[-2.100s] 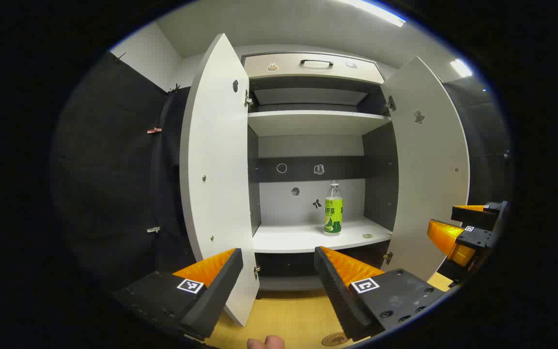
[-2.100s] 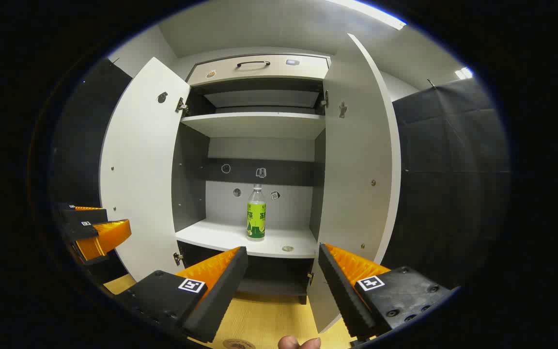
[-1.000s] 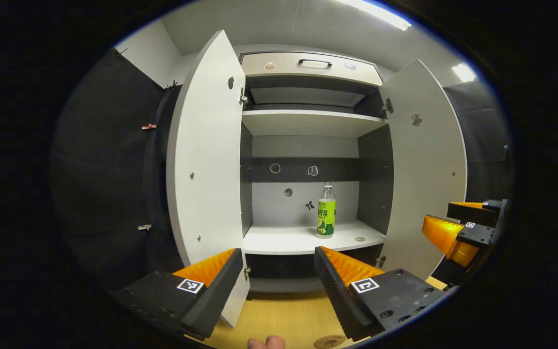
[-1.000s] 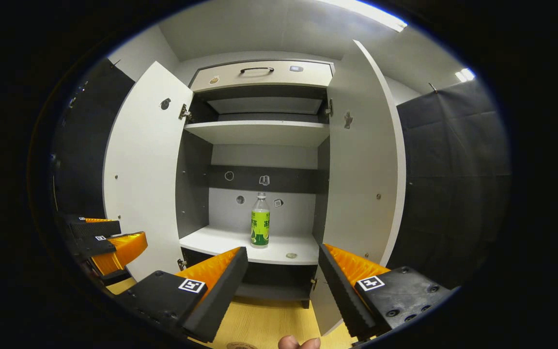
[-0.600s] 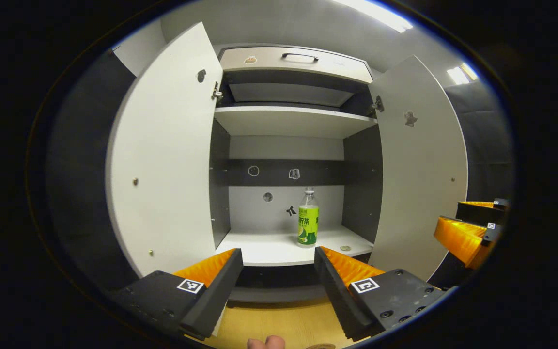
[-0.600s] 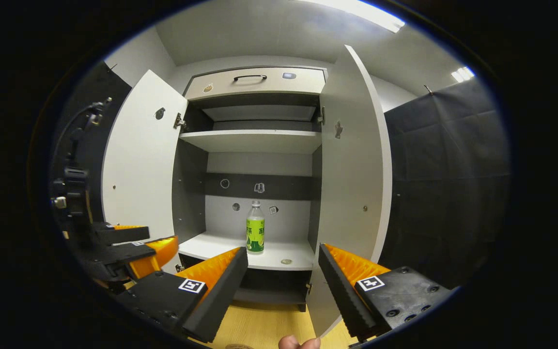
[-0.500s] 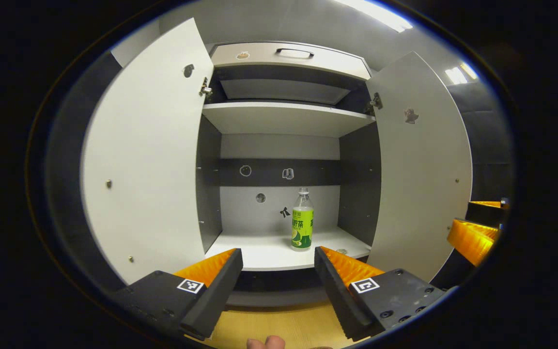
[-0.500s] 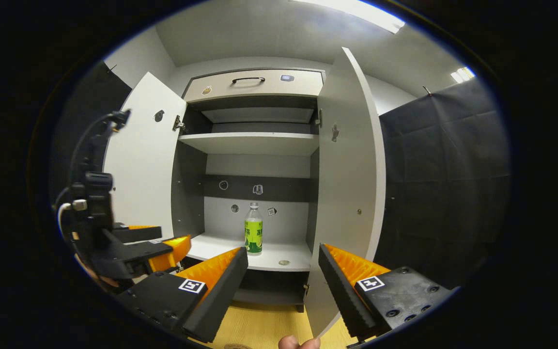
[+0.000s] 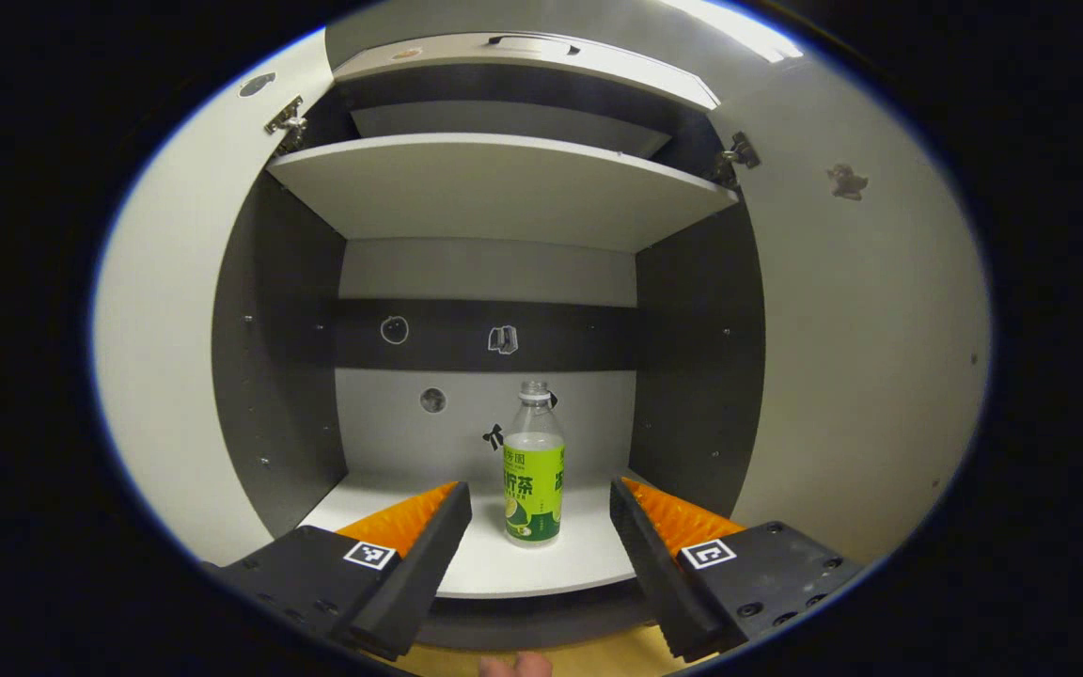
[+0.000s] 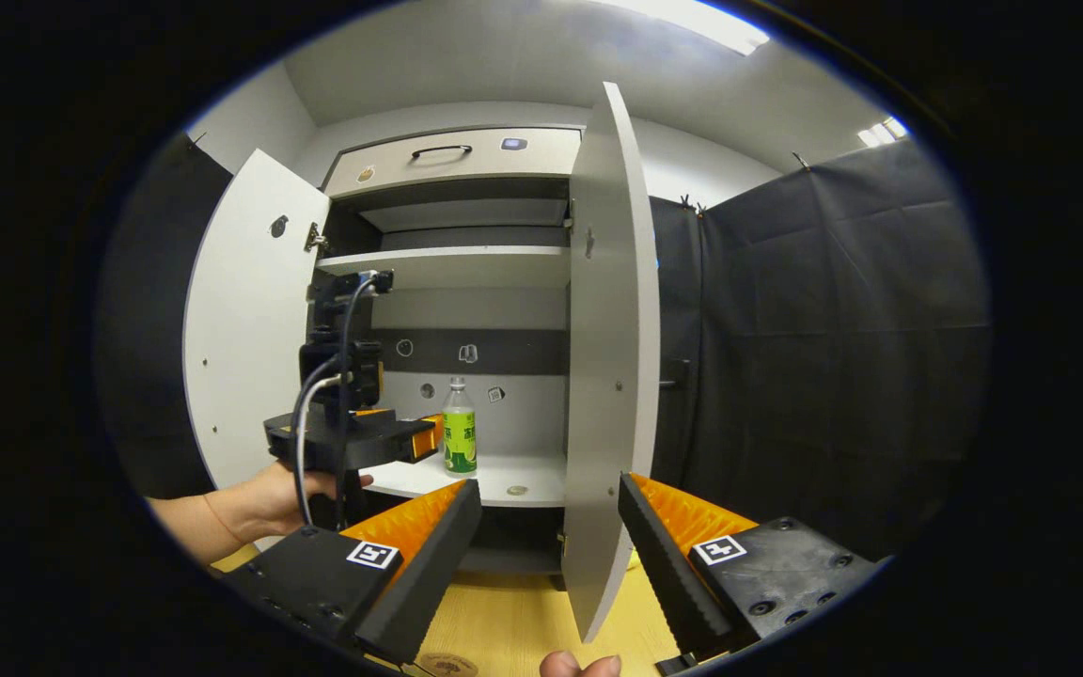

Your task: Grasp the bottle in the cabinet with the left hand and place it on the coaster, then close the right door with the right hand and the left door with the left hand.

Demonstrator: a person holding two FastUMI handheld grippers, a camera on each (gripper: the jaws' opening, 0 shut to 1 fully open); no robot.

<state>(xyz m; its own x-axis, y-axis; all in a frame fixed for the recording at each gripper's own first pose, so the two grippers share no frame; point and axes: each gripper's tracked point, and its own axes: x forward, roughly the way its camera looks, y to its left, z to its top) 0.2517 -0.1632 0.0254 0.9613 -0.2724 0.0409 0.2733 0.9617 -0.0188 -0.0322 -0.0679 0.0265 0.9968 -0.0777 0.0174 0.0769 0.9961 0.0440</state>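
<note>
Inside the booth, largest thing first:

Cabinet [image 9: 494, 188]: tall, white outside, dark grey side walls inside, both doors swung open; seen close up in the left gripper view, farther off in the right gripper view [image 10: 466, 263].
Left door [image 10: 241, 329]: wide open, white inner face toward the camera.
Right door [image 10: 609, 357]: open, standing nearly edge-on in the right gripper view, between the right gripper's two fingers in the picture but well beyond them.
Shelves: upper shelf [image 9: 494, 183] white and bare; lower shelf [image 9: 504, 555] white, carrying the bottle.
Table [image 10: 523, 630]: yellow wood grain, below the cabinet front.
Left gripper [image 9: 540, 527]: level with the lower shelf, just at the cabinet opening, fingers spread wide, one either side of the bottle in the picture, touching nothing; seen from the side in the right gripper view [image 10: 415, 437], held by a hand [image 10: 283, 494], tips near the bottle but apart from it.
Right gripper [image 10: 549, 531]: outside the cabinet, above the table, fingers spread apart, gripping nothing.
Bottle [image 9: 532, 465]: upright on the lower shelf, clear with a green and yellow label, toward the middle of the shelf; also visible in the right gripper view [image 10: 459, 428].
Coaster [image 10: 452, 666]: round and brown, flat on the table at the lower edge of the right gripper view.
Small round disc [image 10: 517, 490]: flat on the lower shelf, just right of the bottle.
</note>
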